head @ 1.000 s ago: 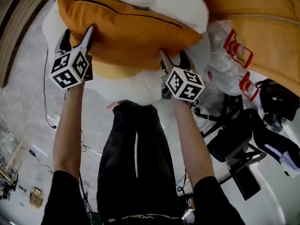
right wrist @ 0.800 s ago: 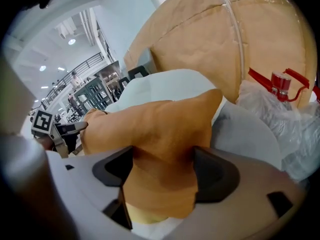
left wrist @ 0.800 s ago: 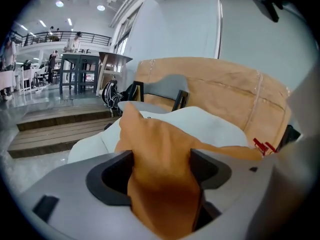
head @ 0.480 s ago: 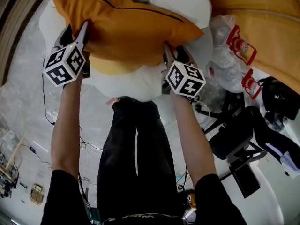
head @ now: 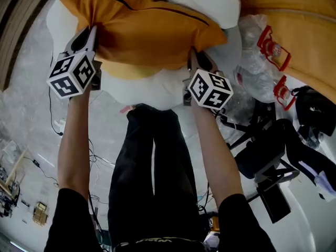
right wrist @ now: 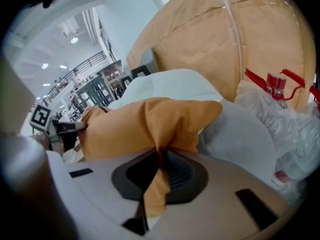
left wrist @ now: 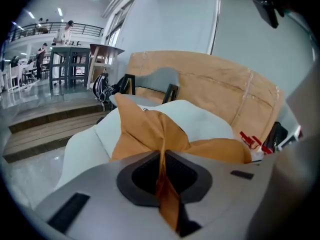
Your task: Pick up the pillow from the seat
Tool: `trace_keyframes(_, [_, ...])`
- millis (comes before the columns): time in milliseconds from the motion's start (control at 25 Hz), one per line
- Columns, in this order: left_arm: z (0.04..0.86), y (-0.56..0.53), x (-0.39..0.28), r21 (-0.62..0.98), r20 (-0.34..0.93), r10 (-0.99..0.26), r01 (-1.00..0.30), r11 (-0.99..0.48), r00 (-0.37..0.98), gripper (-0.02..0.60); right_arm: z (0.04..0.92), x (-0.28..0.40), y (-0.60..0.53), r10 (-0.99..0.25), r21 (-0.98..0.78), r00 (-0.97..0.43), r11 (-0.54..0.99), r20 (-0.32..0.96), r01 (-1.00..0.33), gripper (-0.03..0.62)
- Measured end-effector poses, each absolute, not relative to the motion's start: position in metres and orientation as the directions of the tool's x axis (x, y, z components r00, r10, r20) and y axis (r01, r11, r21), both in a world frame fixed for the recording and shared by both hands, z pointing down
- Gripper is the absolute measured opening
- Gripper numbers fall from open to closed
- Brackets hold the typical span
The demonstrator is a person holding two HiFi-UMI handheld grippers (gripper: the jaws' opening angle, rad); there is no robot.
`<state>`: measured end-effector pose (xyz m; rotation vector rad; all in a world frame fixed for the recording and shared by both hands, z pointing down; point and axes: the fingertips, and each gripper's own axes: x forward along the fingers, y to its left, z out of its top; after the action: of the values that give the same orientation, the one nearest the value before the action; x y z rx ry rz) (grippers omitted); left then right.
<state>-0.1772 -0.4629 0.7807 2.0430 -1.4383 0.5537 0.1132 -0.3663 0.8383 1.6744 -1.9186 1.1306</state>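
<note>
The orange pillow (head: 147, 33) lies on the white seat (head: 142, 96) in the upper middle of the head view, with a plump white back cushion (head: 205, 1) behind it.

The left gripper (head: 92, 34) has just been closing. Its jaws now pinch a fold of the pillow's left corner, and in the left gripper view the cloth is squeezed thin between the dark pads (left wrist: 145, 171). The right gripper (head: 193, 58) has also just been closing, and it is clamped on the fabric at the pillow's right corner. In the right gripper view a strip of orange cloth runs down between its jaws.

The floor (head: 31, 114) is pale, glossy and stone-like. Thin cables (head: 52, 125) trail across it at the left of the head view. At the upper right stands a large rounded form wrapped in brown paper (head: 294, 30) and taped. Below it lies crumpled clear plastic (head: 252, 83) with red handles (head: 268, 49) showing. Black bags and stands (head: 283, 151) crowd the right edge.

The left gripper view shows a tall white hall. Wooden steps (left wrist: 45, 129) are at the left, dark tables (left wrist: 72, 59) stand above them, and a railed mezzanine (left wrist: 50, 29) with ceiling lights runs across the upper left.

The person's black trousers (head: 152, 182) fill the lower middle of the head view.
</note>
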Motion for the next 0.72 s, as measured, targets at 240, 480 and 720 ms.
trace_keyframes(240, [0.759, -0.454, -0.182, 0.213, 0.610, -0.718, -0.943, -0.257, 0.334, 0.034, 0.822, 0.109, -0.361, -0.674, -0.326, -0.251, 0.016, 0.695, -0.945, 0.051])
trace_keyframes(480, [0.713, -0.447, -0.184, 0.252, 0.584, -0.730, -0.934, -0.252, 0.355, 0.034, 0.768, 0.111, -0.360, -0.712, -0.312, -0.249, 0.044, 0.657, -0.949, 0.051])
trace_keyframes(720, [0.625, -0.435, -0.187, 0.265, 0.542, -0.752, -0.925, -0.271, 0.375, 0.034, 0.669, 0.115, -0.367, -0.757, -0.276, -0.245, 0.088, 0.606, -0.957, 0.051])
